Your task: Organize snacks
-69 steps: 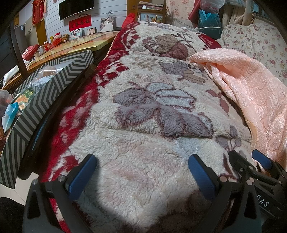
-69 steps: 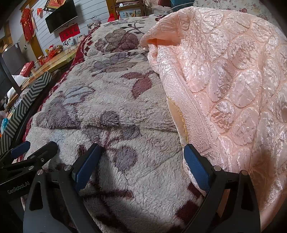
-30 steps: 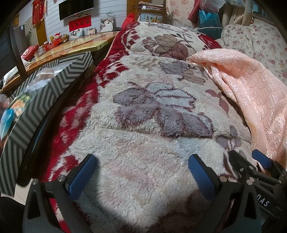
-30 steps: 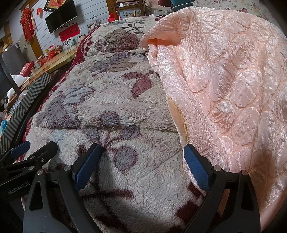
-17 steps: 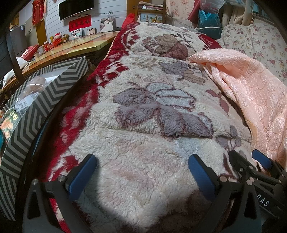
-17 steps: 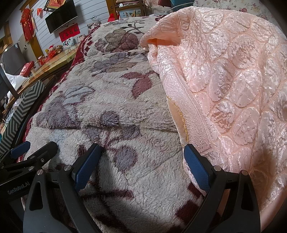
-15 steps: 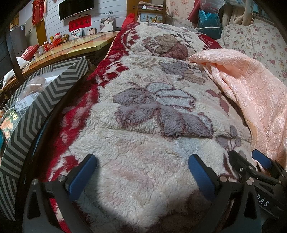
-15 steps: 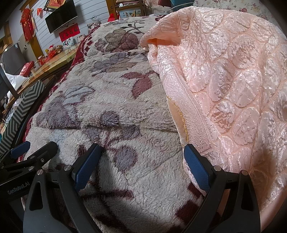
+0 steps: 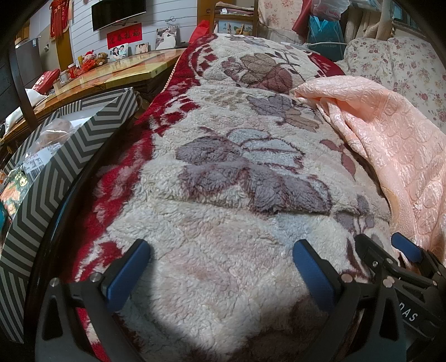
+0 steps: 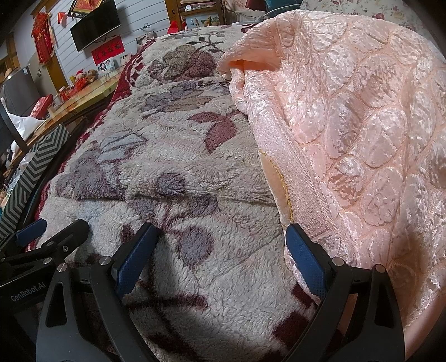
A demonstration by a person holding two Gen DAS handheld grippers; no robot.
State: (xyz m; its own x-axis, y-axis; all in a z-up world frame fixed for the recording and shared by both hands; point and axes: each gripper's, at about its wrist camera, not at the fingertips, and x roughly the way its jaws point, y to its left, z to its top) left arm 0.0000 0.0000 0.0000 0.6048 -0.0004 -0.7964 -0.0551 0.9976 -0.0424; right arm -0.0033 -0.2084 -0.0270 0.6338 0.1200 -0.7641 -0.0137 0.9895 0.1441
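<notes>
Both grippers — left (image 9: 220, 267), right (image 10: 220, 256) — rest empty, jaws spread, on the blanket (image 9: 237, 195); reach toward ten o'clock for the box (image 9: 69, 156) snacks (image 9: 30, 164).

A lived-in family home: a fleecy floral blanket (image 9: 237, 172) and a peach quilted throw (image 9: 395, 133) cover the seating, a wall-mounted television (image 9: 118, 12) hangs above red festive banners (image 9: 124, 39), with framed family photographs (image 9: 166, 37) and soft toys (image 9: 94, 58) nearby.
</notes>
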